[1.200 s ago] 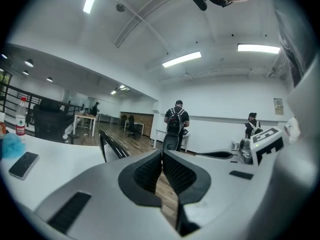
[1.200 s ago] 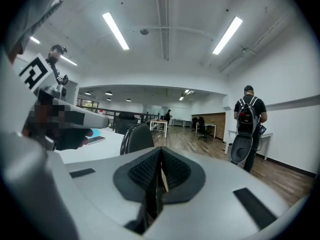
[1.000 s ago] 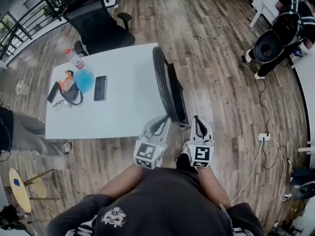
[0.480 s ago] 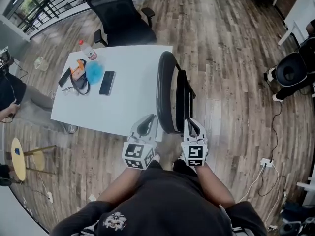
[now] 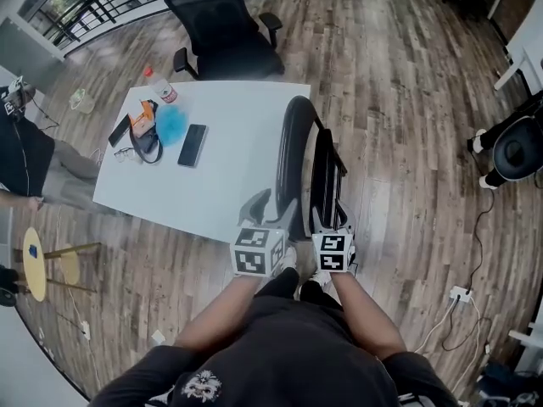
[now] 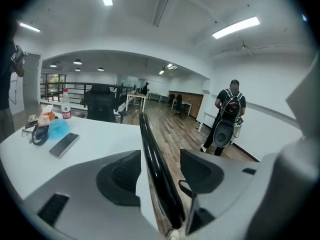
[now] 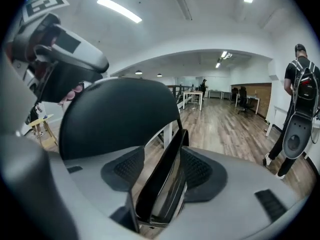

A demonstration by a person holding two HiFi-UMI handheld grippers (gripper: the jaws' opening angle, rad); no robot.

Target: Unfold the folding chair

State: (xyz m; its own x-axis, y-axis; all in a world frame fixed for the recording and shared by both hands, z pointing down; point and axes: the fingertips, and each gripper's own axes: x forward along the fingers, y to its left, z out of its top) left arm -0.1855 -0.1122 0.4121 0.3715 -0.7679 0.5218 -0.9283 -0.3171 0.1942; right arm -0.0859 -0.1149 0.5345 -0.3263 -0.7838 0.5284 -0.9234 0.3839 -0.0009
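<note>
Stood over the folding chair point(image 5: 305, 168), both forearms reaching forward, a tool in each hand. Found the chair upright on the wooden floor point(image 5: 399, 100), seen edge-on, just beside the right edge of the white table point(image 5: 229, 193), with its curved back and its flat seat panel nearly parallel and close together, so not yet unfolded.

Had the left tool point(image 5: 270, 212) at the near end of the black curved back rim. Was opening its jaws: seen in the left gripper view wide apart, with the rim running between them and a gap to the pad on each side, so released and pressing on nothing.

Had the right tool point(image 5: 329, 225) at the near end of the seat panel, just beside the left one. Was opening these jaws too: seen in the right gripper view with the thin edge of the panel between the pads, not clenched on it.

Saw on the far left part of the table a dark phone point(image 5: 193, 145), a blue soft thing point(image 5: 170, 124) and a water bottle point(image 5: 160, 86) with a red cap. Saw also a black office chair point(image 5: 225, 36) behind the table, a yellow stool point(image 5: 34, 261) at the left, and another person point(image 6: 229, 115) standing well apart on the floor.
</note>
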